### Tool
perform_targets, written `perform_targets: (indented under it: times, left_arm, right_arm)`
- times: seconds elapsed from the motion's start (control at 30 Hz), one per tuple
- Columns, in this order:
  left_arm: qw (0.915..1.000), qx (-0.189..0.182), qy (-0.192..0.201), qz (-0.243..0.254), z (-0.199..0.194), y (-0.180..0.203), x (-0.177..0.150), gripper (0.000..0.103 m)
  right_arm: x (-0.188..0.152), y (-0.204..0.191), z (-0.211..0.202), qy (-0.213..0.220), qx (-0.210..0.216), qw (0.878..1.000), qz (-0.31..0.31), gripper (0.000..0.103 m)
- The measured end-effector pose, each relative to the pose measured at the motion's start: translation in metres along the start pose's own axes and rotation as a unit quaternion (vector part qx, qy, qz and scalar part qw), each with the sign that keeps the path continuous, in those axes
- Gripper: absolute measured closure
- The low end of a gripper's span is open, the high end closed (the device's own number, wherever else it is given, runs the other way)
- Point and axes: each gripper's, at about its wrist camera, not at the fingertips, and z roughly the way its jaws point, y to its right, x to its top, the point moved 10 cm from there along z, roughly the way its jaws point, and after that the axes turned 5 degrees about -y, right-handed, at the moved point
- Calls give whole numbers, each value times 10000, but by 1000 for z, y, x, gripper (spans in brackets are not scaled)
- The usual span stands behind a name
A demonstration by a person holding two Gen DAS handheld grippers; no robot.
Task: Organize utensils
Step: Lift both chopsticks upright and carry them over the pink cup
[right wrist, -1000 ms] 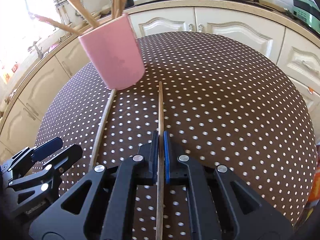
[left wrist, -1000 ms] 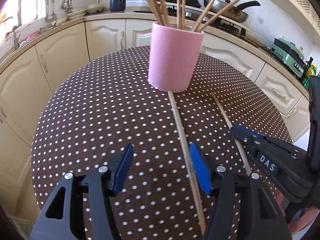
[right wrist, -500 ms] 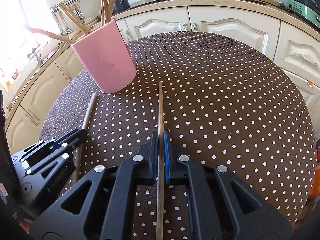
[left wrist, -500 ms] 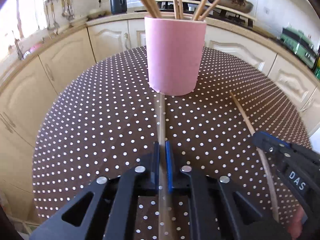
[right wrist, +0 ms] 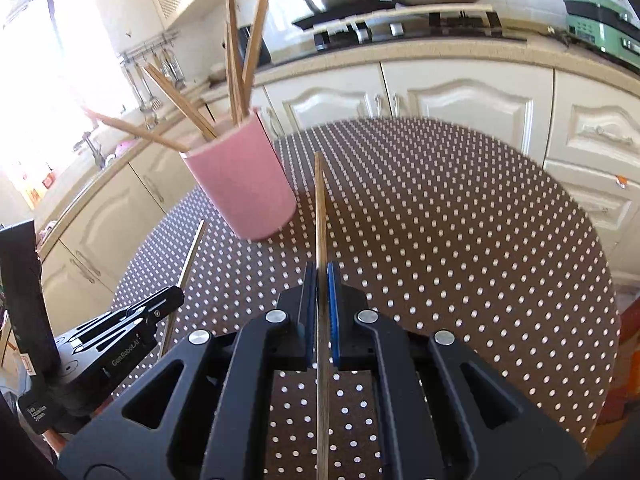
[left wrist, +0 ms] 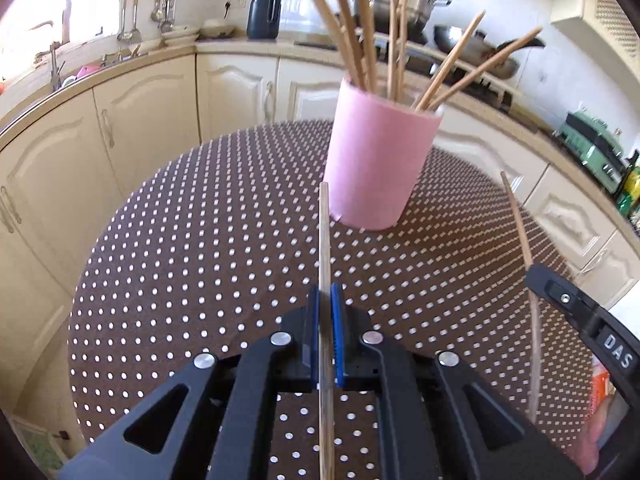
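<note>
Above the dotted desk [left wrist: 200, 240], each gripper's jaws clamp one chopstick [left wrist: 325, 240] lengthwise, tips pointing toward the pink cup [left wrist: 380, 168]; left gripper [left wrist: 326, 320], right gripper [right wrist: 320, 304].

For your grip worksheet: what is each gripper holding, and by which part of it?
Left gripper pinches a wooden chopstick partway along its shaft. Right gripper pinches another chopstick likewise, both ends sticking out.
</note>
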Motion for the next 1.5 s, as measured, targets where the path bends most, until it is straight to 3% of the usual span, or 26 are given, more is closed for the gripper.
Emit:
perform_targets:
  times: [0.3, 0.6, 0.97, 1.5]
  left_arm:
    - [9962, -302, 805, -112, -37, 2, 21, 96]
    - [9896, -280, 1410, -92, -68, -1, 49, 96]
    - [9792, -265, 2006, -162, -109, -1, 53, 96]
    - [9542, -100, 2990, -37, -174, 8, 98, 96]
  right_arm:
    - [21, -14, -31, 488, 105, 9985, -222, 97]
    - [41, -32, -55, 895, 198, 9945, -499, 97]
    - [63, -46, -83, 1335, 304, 9885, -642, 97]
    - [107, -72, -121, 1978, 436, 9746, -957, 97]
